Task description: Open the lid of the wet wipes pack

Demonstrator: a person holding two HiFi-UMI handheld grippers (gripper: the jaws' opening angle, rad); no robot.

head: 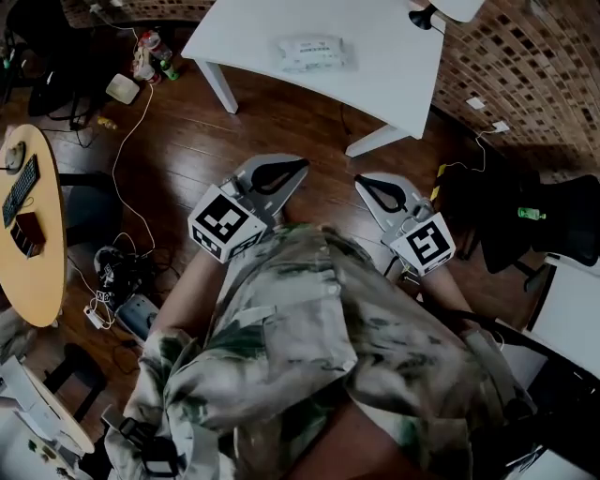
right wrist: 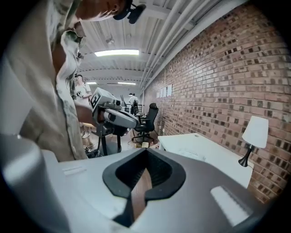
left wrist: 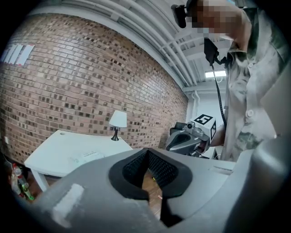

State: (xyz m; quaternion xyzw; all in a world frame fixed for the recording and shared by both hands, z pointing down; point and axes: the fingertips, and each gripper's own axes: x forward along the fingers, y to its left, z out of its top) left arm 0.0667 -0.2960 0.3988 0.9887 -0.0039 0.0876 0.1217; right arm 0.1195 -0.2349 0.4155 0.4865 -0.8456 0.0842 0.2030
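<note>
The wet wipes pack (head: 310, 52) lies flat, lid down, on the white table (head: 375, 56) at the top of the head view. In the left gripper view the pack (left wrist: 86, 157) shows small and far off on that table (left wrist: 54, 157). Both grippers hang over the wooden floor close to the person's body, well short of the table. My left gripper (head: 302, 166) (left wrist: 146, 151) is shut with nothing in it. So is my right gripper (head: 360, 180) (right wrist: 146, 150). Each gripper view shows the other gripper: the right one (left wrist: 185, 139) and the left one (right wrist: 113, 116).
A small lamp (head: 427, 15) (left wrist: 118, 121) (right wrist: 254, 134) stands at the table's far end by the brick wall. At the left are a round wooden table (head: 42, 253), cables and bottles (head: 155, 54) on the floor. A black office chair (head: 562, 220) stands at the right.
</note>
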